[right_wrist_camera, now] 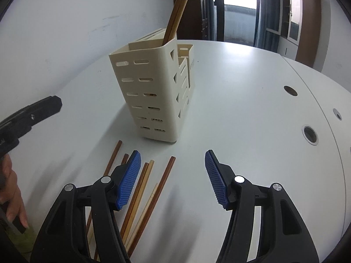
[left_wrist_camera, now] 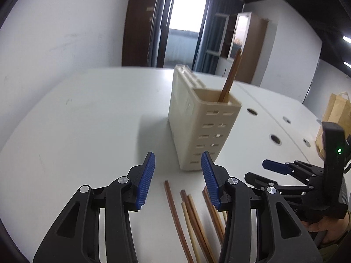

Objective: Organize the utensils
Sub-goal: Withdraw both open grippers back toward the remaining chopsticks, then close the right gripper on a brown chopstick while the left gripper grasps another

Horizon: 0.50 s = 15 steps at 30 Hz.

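Chopsticks (right_wrist_camera: 140, 188) loose on white table (left_wrist_camera: 76, 120), just before cream utensil holder (left_wrist_camera: 197, 129); two already stand inside.
Left gripper (left_wrist_camera: 178, 176) and right gripper (right_wrist_camera: 172, 178) hover apart-jawed, empty. Risk: crowded sticks, pads may catch several or scatter them.

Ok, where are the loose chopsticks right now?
The loose chopsticks lie on the white table, just in front of the cream utensil holder, under the right claw's left finger.
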### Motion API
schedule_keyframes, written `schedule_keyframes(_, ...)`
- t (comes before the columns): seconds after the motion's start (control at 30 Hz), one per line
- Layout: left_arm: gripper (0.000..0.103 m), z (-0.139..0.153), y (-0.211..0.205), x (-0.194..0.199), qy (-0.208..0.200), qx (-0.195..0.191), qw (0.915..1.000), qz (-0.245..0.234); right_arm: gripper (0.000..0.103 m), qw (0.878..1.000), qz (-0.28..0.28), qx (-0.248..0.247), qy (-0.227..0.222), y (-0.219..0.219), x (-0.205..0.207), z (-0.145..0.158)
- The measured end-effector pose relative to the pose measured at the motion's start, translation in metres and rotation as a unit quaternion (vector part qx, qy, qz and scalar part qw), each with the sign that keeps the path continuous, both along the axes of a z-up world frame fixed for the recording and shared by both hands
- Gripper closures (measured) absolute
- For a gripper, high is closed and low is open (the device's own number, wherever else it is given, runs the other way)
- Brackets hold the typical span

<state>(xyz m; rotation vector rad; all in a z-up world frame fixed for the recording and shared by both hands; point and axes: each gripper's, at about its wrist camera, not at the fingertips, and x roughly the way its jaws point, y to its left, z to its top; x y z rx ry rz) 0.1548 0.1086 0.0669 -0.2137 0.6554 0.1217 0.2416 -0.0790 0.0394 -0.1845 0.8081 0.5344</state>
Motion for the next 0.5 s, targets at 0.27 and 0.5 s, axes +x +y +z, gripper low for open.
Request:
schedule_keyframes(0.27, 0.059, -0.029, 0.007, 0.024, 0.087, 0.004, 0.9962, -0.001, 0.042, 0.998, -0.003, -0.029, 0.054, 0.013, 0.021, -0.021)
schedule_keyframes(0.5, 0.059, -0.043, 0.004, 0.042, 0.134, 0.004, 0.991, -0.007, 0.043, 0.995, -0.011, -0.051, 0.081, 0.021, 0.028, -0.038)
